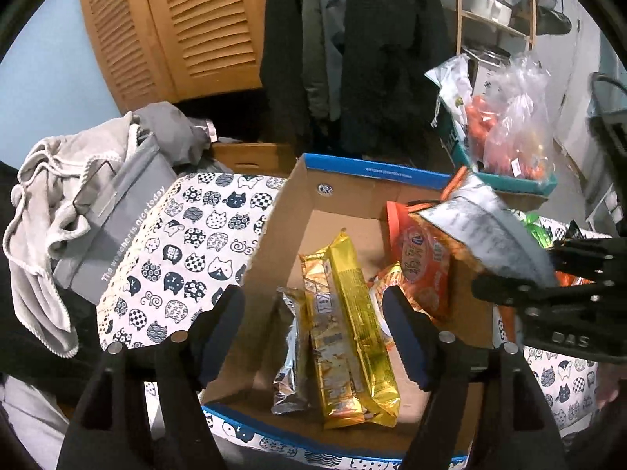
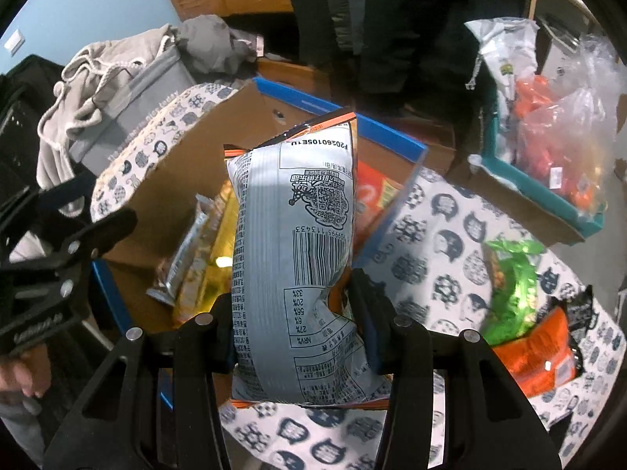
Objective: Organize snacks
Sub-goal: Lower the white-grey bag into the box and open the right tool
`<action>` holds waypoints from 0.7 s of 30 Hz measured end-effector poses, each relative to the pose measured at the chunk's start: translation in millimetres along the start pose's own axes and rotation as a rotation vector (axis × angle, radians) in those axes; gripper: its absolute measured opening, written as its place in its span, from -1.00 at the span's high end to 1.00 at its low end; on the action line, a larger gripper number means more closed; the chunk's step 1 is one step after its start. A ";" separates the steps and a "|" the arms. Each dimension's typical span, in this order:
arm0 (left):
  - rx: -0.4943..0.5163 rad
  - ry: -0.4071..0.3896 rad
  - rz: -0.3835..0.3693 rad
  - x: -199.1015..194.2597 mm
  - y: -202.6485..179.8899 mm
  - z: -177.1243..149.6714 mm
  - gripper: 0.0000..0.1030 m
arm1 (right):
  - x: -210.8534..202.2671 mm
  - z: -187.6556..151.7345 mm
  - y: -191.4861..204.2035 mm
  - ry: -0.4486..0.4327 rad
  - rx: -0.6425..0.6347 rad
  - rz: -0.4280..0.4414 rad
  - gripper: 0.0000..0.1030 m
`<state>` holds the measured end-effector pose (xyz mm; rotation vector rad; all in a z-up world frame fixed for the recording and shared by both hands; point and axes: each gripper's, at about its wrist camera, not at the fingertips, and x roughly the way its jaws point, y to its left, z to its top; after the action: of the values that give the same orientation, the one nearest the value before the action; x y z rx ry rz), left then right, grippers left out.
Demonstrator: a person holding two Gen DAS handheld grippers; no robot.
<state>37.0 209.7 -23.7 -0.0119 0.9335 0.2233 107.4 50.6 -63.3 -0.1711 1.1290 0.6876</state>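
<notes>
A cardboard box with a blue rim [image 1: 352, 170] stands on a cat-print cloth. It holds a gold packet [image 1: 362, 337], a silver packet [image 1: 290, 356] and an orange bag [image 1: 421, 262]. My left gripper [image 1: 313, 333] is open and empty, hovering over the box's near side. My right gripper [image 2: 292, 325] is shut on a grey-backed orange snack bag [image 2: 294, 250] and holds it above the box's right edge [image 2: 392, 192]; the bag also shows in the left wrist view [image 1: 490, 235], with the right gripper [image 1: 548, 293] behind it.
A green packet [image 2: 513, 274] and an orange packet [image 2: 537, 356] lie on the cloth [image 2: 431, 243] right of the box. A teal-rimmed box [image 2: 548, 199] with bagged snacks stands at the back right. A grey bin with clothes [image 1: 98, 211] is at left.
</notes>
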 end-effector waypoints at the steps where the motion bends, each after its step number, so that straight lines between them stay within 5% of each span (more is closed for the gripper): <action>1: -0.007 -0.005 0.002 -1.5 2.7 0.9 -0.45 | 2.4 2.8 2.1 0.000 0.004 0.008 0.11; 15: -0.056 -0.012 0.008 -0.6 17.9 1.3 -0.51 | 40.9 20.8 26.6 0.033 -0.004 0.040 0.04; 21: -0.052 -0.027 -0.017 -3.1 15.4 1.3 -0.51 | 30.9 18.2 20.8 0.015 0.011 0.039 -0.38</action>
<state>33.2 224.2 -19.1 -0.0645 0.9007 0.2310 117.0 88.2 -78.0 -0.1451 1.1526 0.7156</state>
